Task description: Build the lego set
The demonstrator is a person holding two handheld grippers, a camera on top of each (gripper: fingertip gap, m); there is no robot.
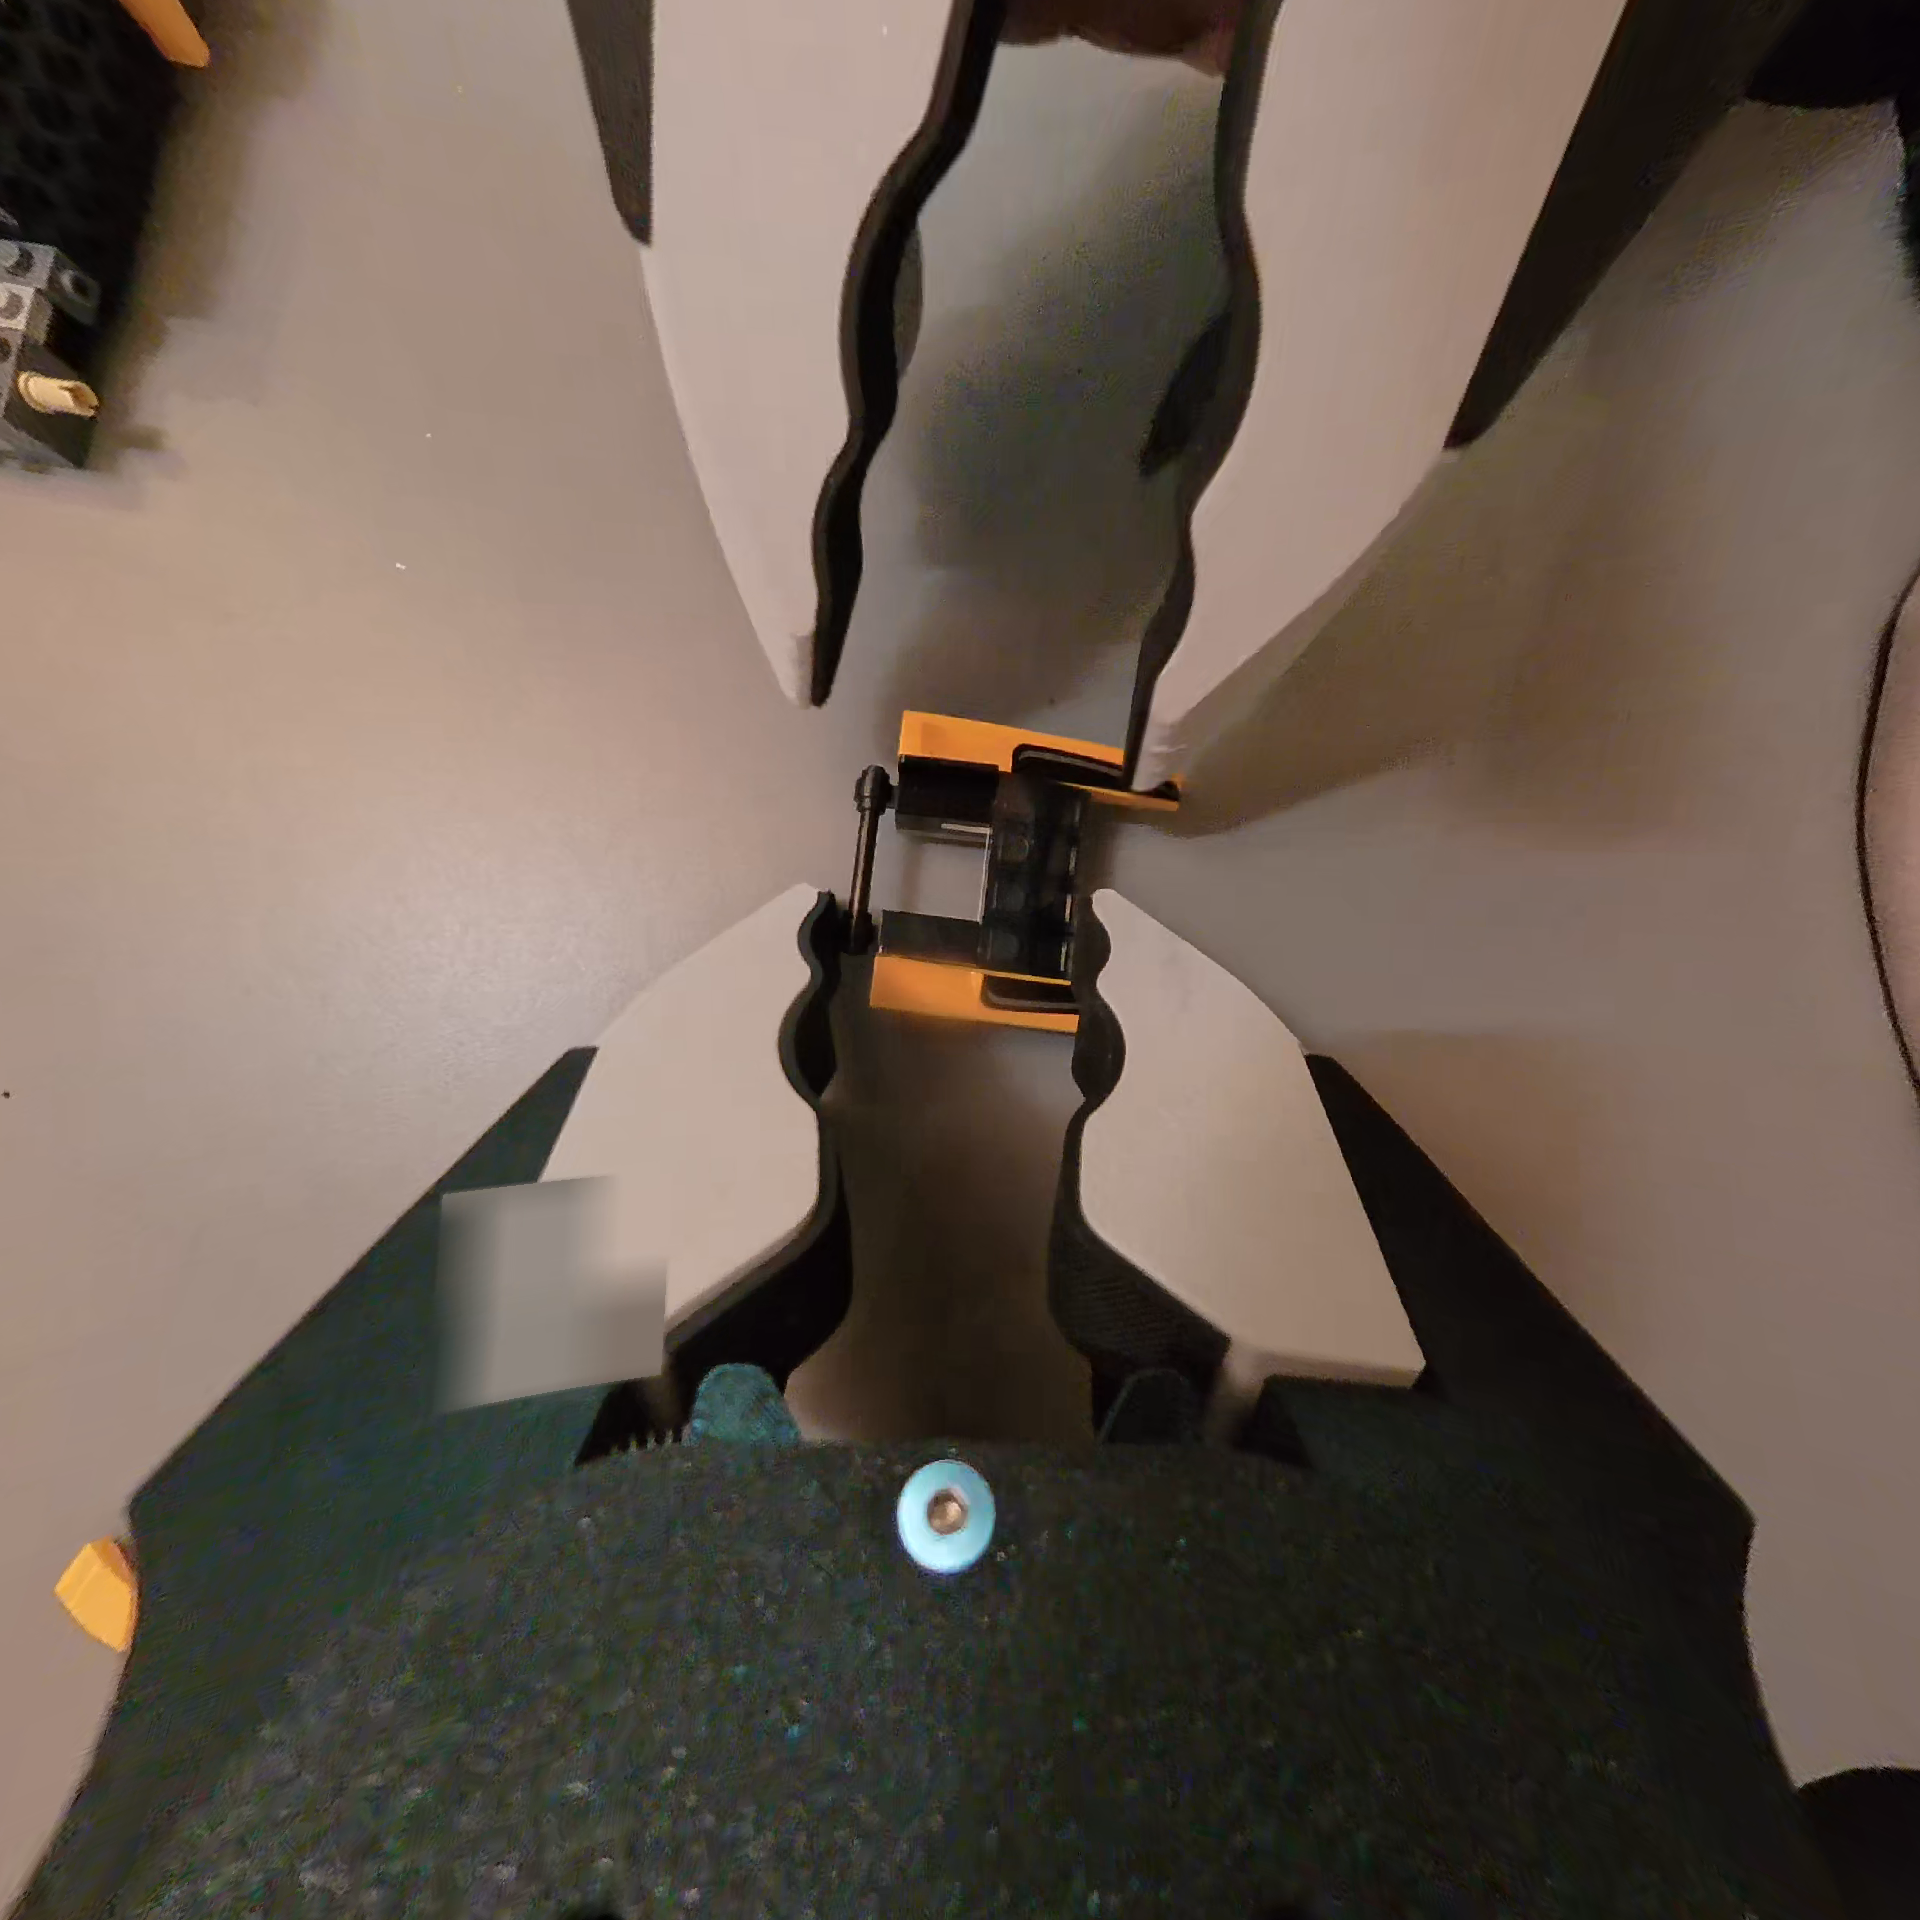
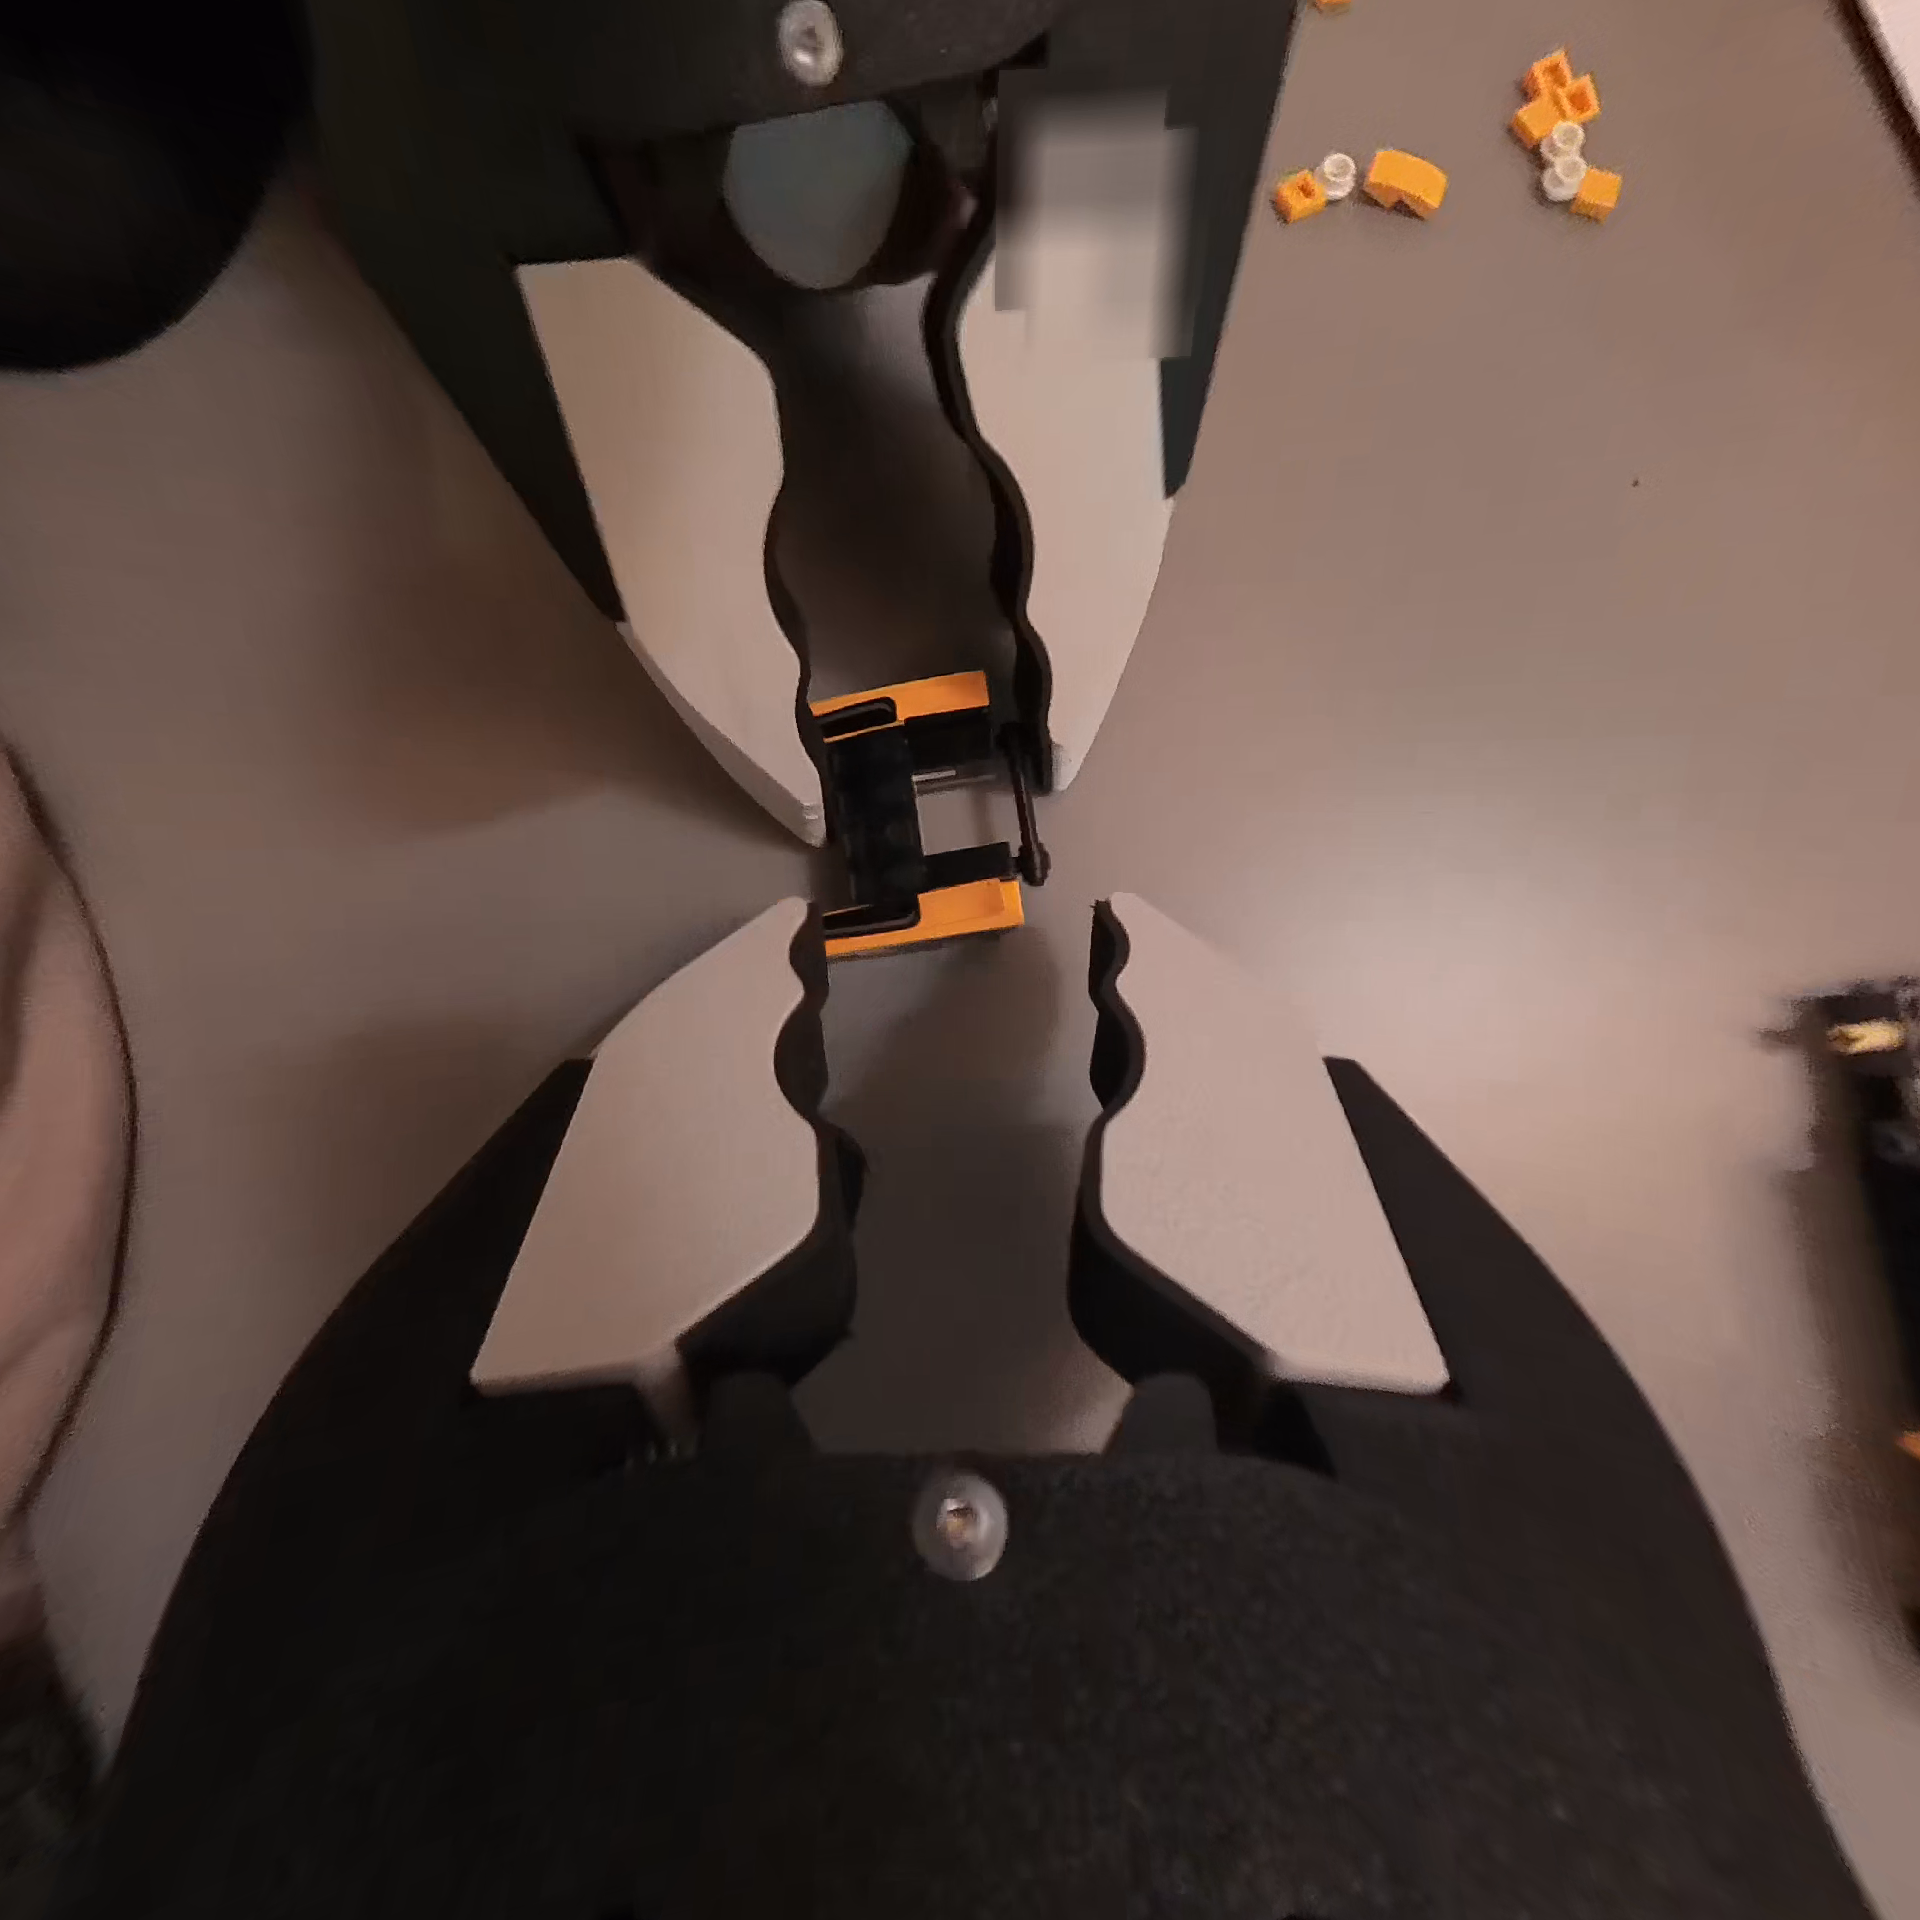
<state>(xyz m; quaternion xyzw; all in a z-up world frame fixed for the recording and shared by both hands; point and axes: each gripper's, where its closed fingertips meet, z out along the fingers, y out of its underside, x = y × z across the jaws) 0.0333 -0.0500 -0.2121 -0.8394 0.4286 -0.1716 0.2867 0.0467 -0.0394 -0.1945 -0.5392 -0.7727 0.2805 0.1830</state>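
A small orange and black lego assembly is held just above the grey table. My left gripper is shut on its near end, with both fingers against its sides. In the right wrist view the left gripper reaches in from the top, clamped on the assembly. My right gripper is open at the assembly's other end. Its left fingertip touches an orange corner and its right finger stands clear. In the left wrist view the right gripper comes in from the top.
Loose orange and clear pieces lie at the top right of the right wrist view, and a dark partial build sits at its right edge. In the left wrist view a dark and grey build sits at the left edge, and an orange piece lies at the lower left. My two grippers' fingertips are within a few centimetres of each other.
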